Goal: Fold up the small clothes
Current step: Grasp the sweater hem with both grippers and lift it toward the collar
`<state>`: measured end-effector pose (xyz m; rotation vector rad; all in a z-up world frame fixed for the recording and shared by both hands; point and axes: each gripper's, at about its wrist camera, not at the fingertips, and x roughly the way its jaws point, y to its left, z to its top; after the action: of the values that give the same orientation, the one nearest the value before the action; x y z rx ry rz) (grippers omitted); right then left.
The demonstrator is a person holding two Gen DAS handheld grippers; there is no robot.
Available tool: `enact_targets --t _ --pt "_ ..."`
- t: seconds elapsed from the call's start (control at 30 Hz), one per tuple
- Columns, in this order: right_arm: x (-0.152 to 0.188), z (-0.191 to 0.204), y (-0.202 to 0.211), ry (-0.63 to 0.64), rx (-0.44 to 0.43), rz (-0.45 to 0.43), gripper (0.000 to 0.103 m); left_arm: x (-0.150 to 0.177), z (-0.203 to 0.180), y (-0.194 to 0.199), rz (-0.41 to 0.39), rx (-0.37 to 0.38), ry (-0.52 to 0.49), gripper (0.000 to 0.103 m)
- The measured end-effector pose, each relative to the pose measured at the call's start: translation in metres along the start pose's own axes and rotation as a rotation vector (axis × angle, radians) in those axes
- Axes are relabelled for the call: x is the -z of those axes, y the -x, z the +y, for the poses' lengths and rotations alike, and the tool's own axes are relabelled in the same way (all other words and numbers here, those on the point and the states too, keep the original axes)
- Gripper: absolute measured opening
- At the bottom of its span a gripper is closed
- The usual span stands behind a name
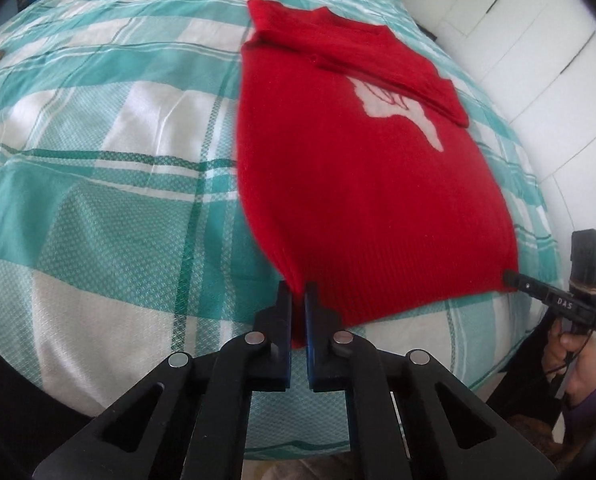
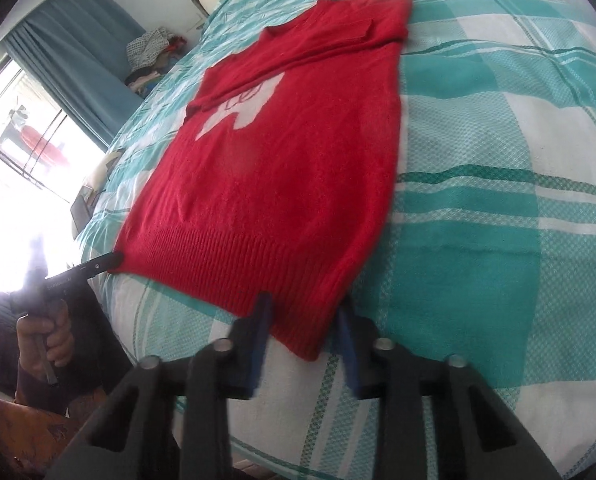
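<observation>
left wrist view: a red knitted sweater (image 1: 350, 184) with a white motif (image 1: 398, 110) lies flat on a bed covered by a teal and white checked sheet (image 1: 110, 184), sleeves folded across its chest. the left gripper (image 1: 298, 300) is clamped on the near left corner of the ribbed hem. at the far right, the right gripper (image 1: 512, 278) meets the other hem corner, a hand (image 1: 570, 360) on its handle.

right wrist view: the right gripper's blurred fingers (image 2: 258, 332) straddle the hem corner of the sweater (image 2: 282, 184) with a gap showing; the left gripper (image 2: 114, 258) pinches the opposite corner. a blue curtain (image 2: 74, 52) hangs by a bright window (image 2: 22, 128).
</observation>
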<state>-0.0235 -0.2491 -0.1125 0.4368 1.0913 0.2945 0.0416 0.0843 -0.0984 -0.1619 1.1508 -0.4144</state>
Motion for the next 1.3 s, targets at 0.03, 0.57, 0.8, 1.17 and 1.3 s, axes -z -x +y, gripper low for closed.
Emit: enact_targets --t 0.03,0.57,0.8,1.17,1.3 --pt "-0.002 -0.001 0.002 -0.011 -0.007 -0.002 0.004 -0.002 0.001 0.002 -0.004 0.014 0.007 0.003" --pt "-0.230 -0.012 0.014 0.086 0.124 -0.363 0.004 -0.260 -0.003 -0.032 -0.279 0.133 0.102 0.003" --pt "-0.335 -0.030 -0.045 0.050 0.219 -0.375 0.004 -0.342 0.001 -0.105 -0.265 0.009 0.143 0.004" --pt "-0.338 -0.066 -0.050 -0.064 0.140 -0.447 0.043 -0.347 0.027 -0.086 -0.346 -0.098 0.203 0.084" --pt "-0.298 -0.056 -0.024 0.039 0.160 -0.434 0.053 -0.295 0.016 -0.066 -0.306 -0.127 0.106 0.087"
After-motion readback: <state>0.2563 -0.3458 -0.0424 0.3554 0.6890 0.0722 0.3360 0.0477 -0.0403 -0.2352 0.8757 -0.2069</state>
